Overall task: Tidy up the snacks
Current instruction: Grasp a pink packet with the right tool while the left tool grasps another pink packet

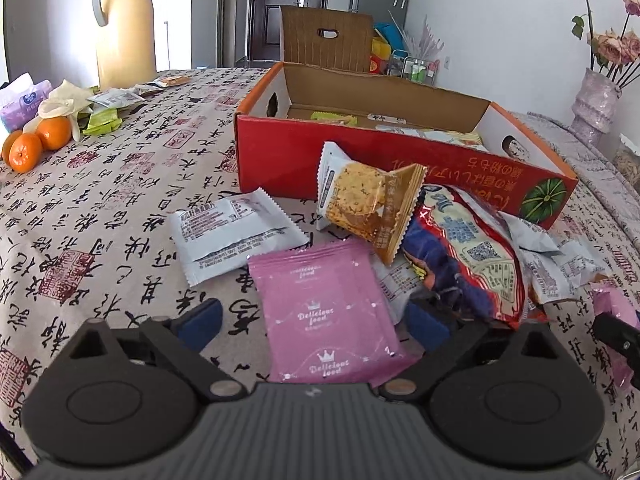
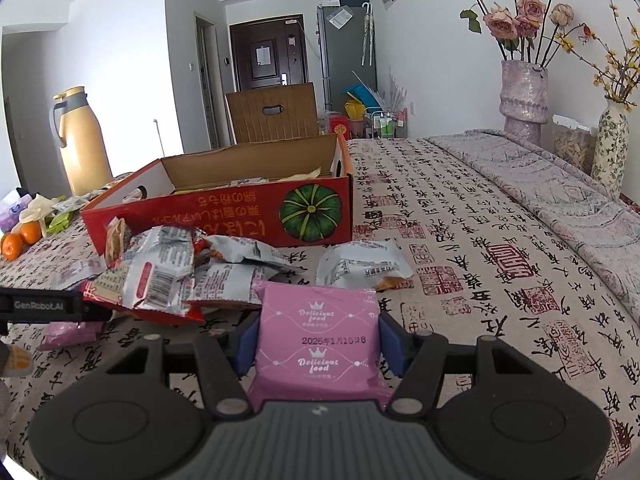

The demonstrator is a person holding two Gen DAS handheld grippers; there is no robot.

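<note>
A pink "Delicious food" packet (image 1: pixel 324 312) lies flat on the tablecloth between the blue pads (image 1: pixel 202 320) of my left gripper (image 1: pixel 314 320), which is open and does not touch it. My right gripper (image 2: pixel 318 344) is shut on a second pink packet (image 2: pixel 318 336), held upright above the table. Behind both lies a pile of snack packets (image 1: pixel 460 248) (image 2: pixel 160 272), with a biscuit packet (image 1: pixel 368 204) leaning on top. The open red cardboard box (image 1: pixel 360 160) (image 2: pixel 224 216) stands behind the pile with a few packets inside. The left gripper's side (image 2: pixel 40 306) shows at the left edge of the right wrist view.
Oranges (image 1: pixel 36 144), a tissue pack (image 1: pixel 20 104), gloves and small packets sit at the far left by a yellow thermos (image 1: pixel 124 24). A white packet (image 1: pixel 236 232) lies alone left of the pile. Vases with flowers (image 2: pixel 524 96) stand at the right, beside a folded cloth (image 2: pixel 560 184).
</note>
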